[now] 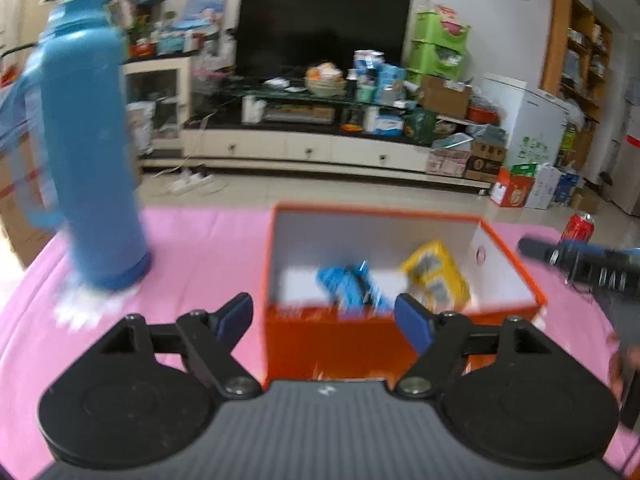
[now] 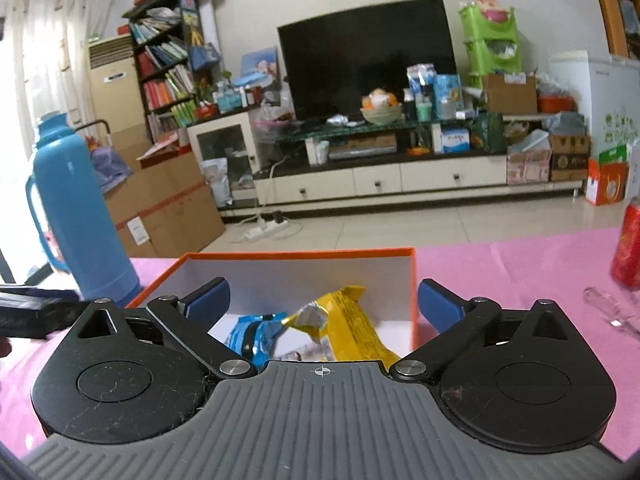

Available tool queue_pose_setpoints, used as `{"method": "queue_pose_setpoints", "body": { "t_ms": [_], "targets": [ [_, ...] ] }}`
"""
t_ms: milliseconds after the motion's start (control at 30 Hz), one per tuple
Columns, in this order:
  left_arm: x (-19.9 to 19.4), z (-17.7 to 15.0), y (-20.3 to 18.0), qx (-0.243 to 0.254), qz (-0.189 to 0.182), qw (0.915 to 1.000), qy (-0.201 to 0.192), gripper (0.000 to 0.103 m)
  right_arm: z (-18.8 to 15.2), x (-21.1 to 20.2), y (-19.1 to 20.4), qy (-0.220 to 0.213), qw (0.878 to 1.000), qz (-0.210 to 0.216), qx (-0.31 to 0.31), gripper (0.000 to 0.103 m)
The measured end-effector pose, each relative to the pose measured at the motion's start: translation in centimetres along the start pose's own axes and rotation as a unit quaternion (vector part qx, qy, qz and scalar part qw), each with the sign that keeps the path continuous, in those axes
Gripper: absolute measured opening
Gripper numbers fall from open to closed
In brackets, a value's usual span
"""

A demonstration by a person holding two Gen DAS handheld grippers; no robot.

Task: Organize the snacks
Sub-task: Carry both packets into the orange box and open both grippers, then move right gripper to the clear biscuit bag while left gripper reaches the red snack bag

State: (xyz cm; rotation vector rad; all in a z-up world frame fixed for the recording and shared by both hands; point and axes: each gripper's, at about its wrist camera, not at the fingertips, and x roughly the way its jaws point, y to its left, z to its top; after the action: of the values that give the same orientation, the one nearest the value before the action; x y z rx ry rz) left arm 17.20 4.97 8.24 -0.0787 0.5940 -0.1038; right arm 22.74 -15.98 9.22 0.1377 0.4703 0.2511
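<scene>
An orange box with a white inside stands on the pink table. In it lie a blue snack packet and a yellow snack packet. My left gripper is open and empty, just in front of the box's near wall. My right gripper is open and empty, above the box; the blue packet and the yellow packet lie between and below its jaws. The right gripper's body shows at the right edge of the left wrist view.
A tall blue thermos stands on the table left of the box, also in the right wrist view. A red can stands at the far right. A clear glass object lies near the can. The floor and TV stand are beyond the table.
</scene>
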Motion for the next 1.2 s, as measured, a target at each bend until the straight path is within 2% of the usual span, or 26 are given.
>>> {"method": "queue_pose_setpoints", "body": {
  "t_ms": [100,233,433,500,633,700,800,900,967,1133,1200],
  "targets": [
    [-3.5,-4.7,0.7,-0.007,0.028,0.9993,0.023,0.081,-0.7,-2.6,-0.7,-0.005,1.000,-0.012,-0.025,0.091],
    [-4.6,-8.7,1.2,-0.001,0.062,0.9955,0.072,0.082,-1.9,-5.4,-2.7,0.001,0.999,-0.034,-0.023,0.091],
    [-3.6,-9.4,1.0,0.029,0.059,0.9911,0.116,0.083,-5.2,-10.3,-6.5,0.028,0.996,-0.057,0.065,0.091],
    [-4.5,-10.0,0.9,0.034,0.045,0.9915,0.117,0.083,-6.4,-11.7,-7.6,0.033,0.993,-0.058,0.100,0.091],
    [-6.4,-12.0,-0.1,0.062,0.033,0.9898,0.123,0.093,-7.4,-11.7,-9.8,0.039,0.988,-0.058,0.140,0.091],
    [-6.3,-13.1,-0.8,0.086,0.034,0.9865,0.135,0.093,-7.8,-11.2,-10.2,0.049,0.985,-0.061,0.154,0.091],
    [-5.8,-14.5,-1.2,0.105,0.039,0.9827,0.147,0.089,-7.4,-10.3,-9.7,0.052,0.983,-0.034,0.170,0.091],
    [-4.7,-14.7,-0.6,0.099,0.040,0.9813,0.160,0.082,-6.9,-9.9,-8.3,0.054,0.987,-0.032,0.148,0.091],
    [-3.8,-14.5,0.3,0.082,0.056,0.9805,0.169,0.076,-6.9,-9.7,-7.7,0.057,0.989,-0.034,0.131,0.091],
    [-2.2,-12.8,2.3,0.061,0.098,0.9803,0.160,0.077,-7.1,-9.1,-7.7,0.067,0.988,-0.029,0.138,0.091],
    [-2.7,-11.1,2.7,0.042,0.083,0.9862,0.137,0.090,-7.1,-8.8,-7.8,0.071,0.987,-0.024,0.143,0.091]
  ]
}}
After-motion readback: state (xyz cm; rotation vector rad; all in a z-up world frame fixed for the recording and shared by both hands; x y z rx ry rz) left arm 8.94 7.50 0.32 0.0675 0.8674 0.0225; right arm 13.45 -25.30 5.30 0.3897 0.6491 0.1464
